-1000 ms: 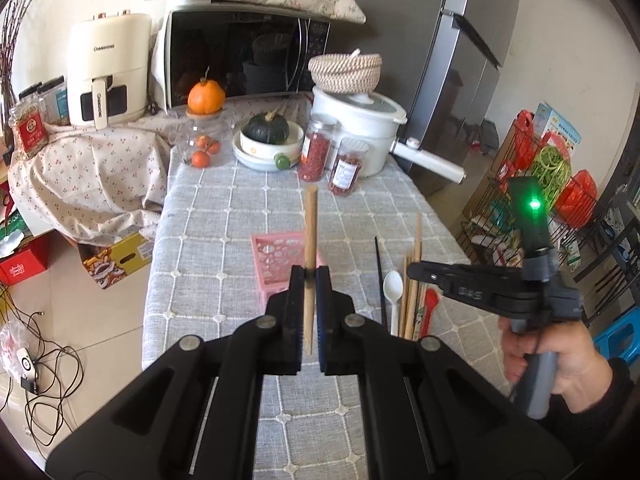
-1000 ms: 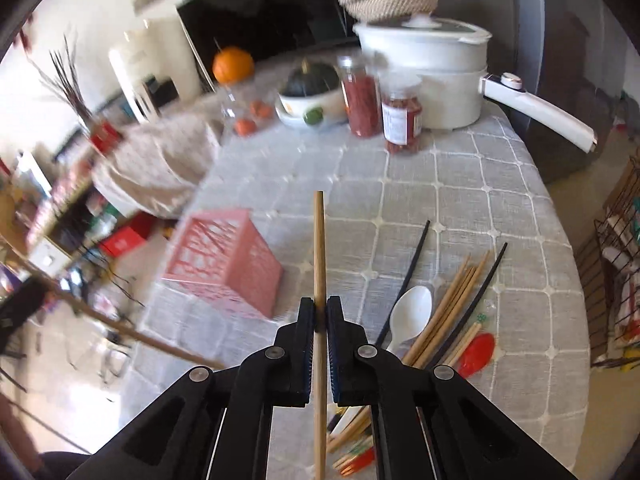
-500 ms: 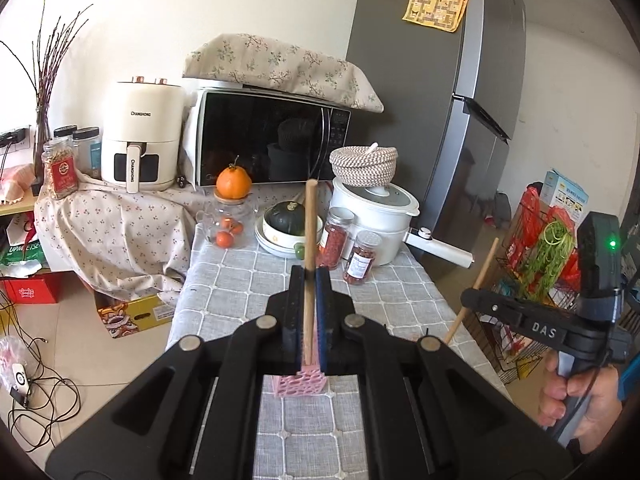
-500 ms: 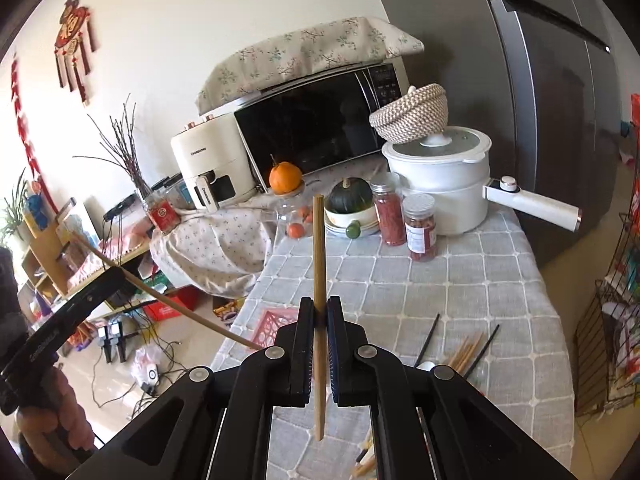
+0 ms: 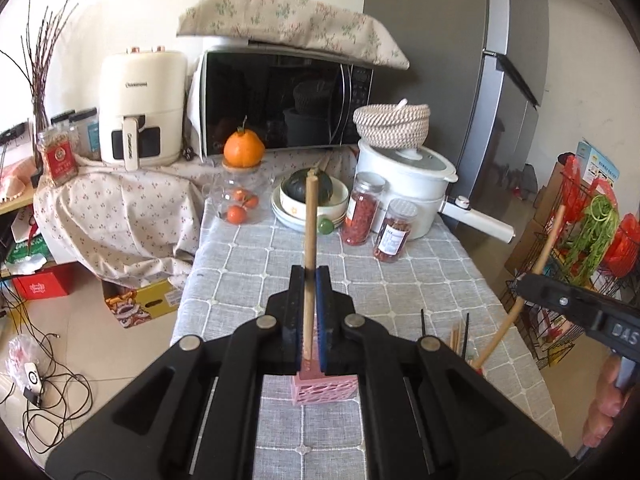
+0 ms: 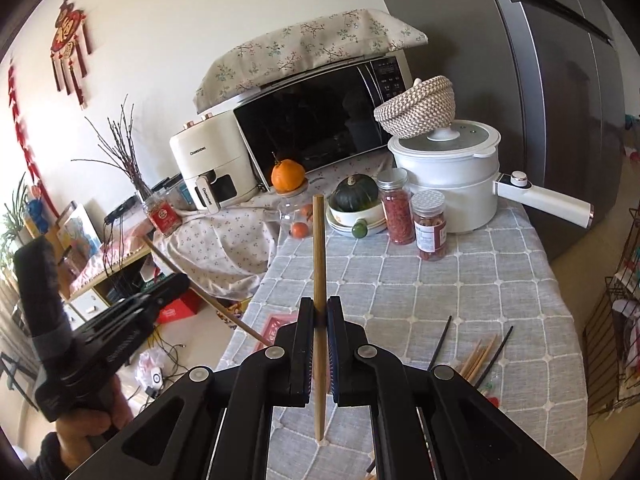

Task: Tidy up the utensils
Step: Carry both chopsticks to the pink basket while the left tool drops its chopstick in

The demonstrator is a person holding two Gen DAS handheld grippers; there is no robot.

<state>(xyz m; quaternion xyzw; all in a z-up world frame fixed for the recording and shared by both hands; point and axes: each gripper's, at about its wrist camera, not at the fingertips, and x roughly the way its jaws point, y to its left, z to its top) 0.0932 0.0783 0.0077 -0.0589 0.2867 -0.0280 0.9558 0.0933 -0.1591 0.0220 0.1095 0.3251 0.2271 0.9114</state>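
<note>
Soft daylight fills the room and both views are bright and mostly sharp. The microwave door shows dim reflections, and the fridge has a pale sheen. Straight lines bend strongly near the edges, and the corners are black.

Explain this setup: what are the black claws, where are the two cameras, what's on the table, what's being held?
There is no robot. A person holds a two-finger gripper in each hand, and a fisheye camera on each looks forward along its fingers.

The left wrist view shows the left gripper shut on a wooden chopstick, above a pink basket. The right gripper enters at that picture's right edge.

The right wrist view shows the right gripper shut on a second chopstick, with the left gripper at the left.

On the checked tablecloth lie loose wooden and black chopsticks. Behind them stand two spice jars, a bowl with a squash and a white pot.
</note>
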